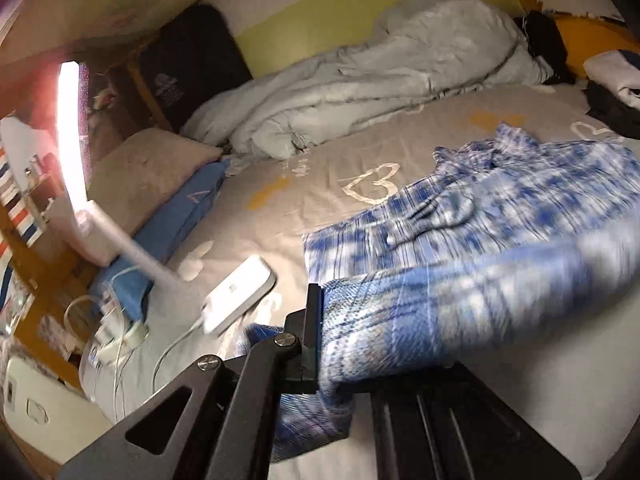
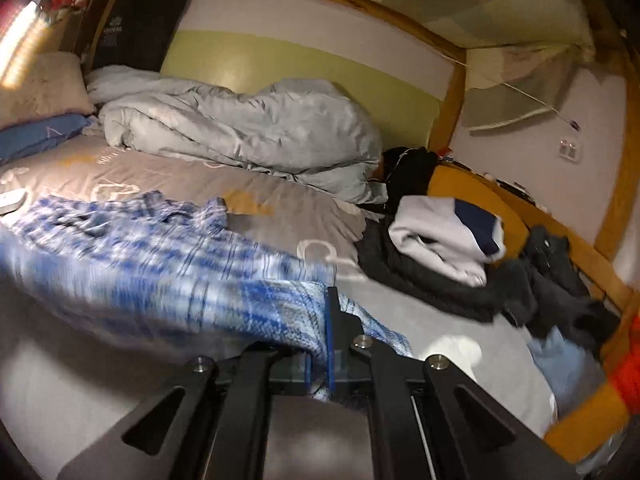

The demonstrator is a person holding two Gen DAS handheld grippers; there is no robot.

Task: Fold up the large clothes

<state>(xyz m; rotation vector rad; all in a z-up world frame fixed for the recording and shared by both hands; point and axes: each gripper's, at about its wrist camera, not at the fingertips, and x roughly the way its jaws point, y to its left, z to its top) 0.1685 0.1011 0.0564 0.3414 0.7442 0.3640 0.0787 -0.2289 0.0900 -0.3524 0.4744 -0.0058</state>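
bunk nook, lamp-lit

bed w/ grey sheet [image 2: 168, 176] printed w/ hearts fills the space, wooden frame [image 2: 452, 92] around it. back wall [image 2: 288, 64] banded pale green & white. crumpled grey duvet [image 2: 240, 128] along it, beige pillow [image 1: 148, 168] at the head. bright strip lamp [image 1: 70, 128] glares at left; shelves [image 1: 24, 200] behind it, prob. cluttered, too blurred to read.
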